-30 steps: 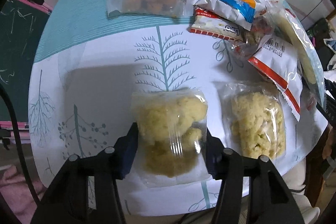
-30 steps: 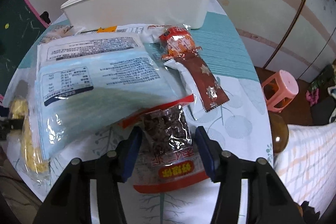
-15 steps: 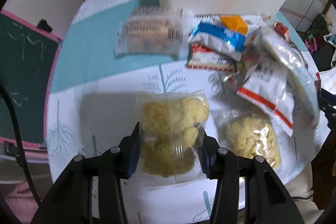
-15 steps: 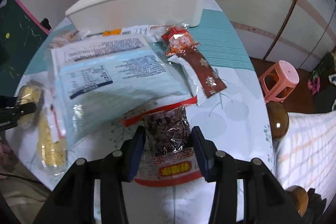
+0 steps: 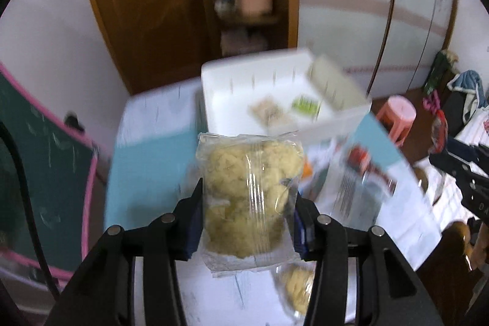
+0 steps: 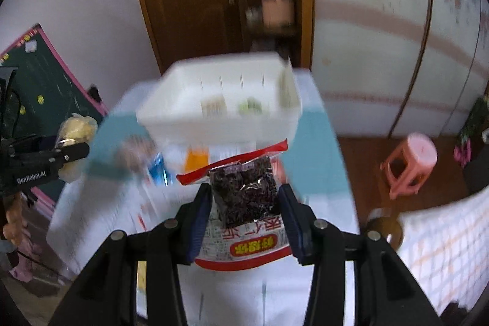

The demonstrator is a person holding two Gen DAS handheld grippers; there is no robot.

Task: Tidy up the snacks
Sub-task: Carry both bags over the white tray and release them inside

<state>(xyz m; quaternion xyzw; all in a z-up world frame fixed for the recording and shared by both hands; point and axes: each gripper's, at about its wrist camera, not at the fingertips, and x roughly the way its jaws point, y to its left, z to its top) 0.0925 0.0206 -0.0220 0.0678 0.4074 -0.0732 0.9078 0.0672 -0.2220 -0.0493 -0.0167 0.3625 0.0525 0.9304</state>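
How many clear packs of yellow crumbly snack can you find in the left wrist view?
2: one yellow snack pack lifted in the left gripper, one second pack on the table below it, partly hidden. Others may be hidden.

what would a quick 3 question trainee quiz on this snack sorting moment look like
1. True or false: the left gripper holds a clear packet of yellow crumbly snack between its fingers.
2. What does the right gripper hold? A) a blue chip bag B) a red and white packet of dark snack C) nothing
3. Fill in: small packets already lie inside the white ____ at the far end of the table.

Key: 1 true; 2 B; 3 bin
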